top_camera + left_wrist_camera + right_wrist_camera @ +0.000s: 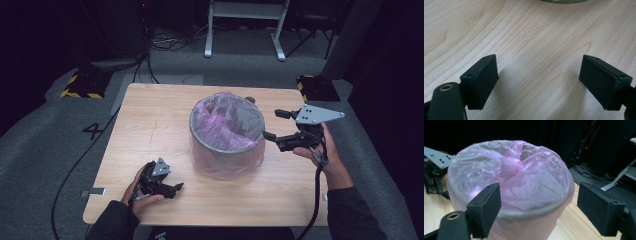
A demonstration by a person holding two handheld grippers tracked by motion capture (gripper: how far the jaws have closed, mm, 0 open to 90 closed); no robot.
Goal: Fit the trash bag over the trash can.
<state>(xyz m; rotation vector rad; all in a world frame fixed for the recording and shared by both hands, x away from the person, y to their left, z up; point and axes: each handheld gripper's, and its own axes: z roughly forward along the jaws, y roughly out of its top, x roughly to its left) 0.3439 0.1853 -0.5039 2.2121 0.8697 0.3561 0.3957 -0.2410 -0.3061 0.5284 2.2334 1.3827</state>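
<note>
At lower left of the high view, left gripper rested on the table, jaws wide and empty. At centre stood the bin, lined with a pink bag. Right of it hovered the right gripper, jaws wide, holding nothing.

A bin stood near the middle of the table, a little toward its right side. A plastic bag sat inside the bin, and its edge hung over the rim and down the outside wall. The left gripper lay low on the table near the front edge, to the left of the bin and in front of it, apart from it. The right gripper was held above the table just to the right of the bin, at rim height, pointing toward it. Behind the table, on the floor, stood a frame on two legs.
</note>
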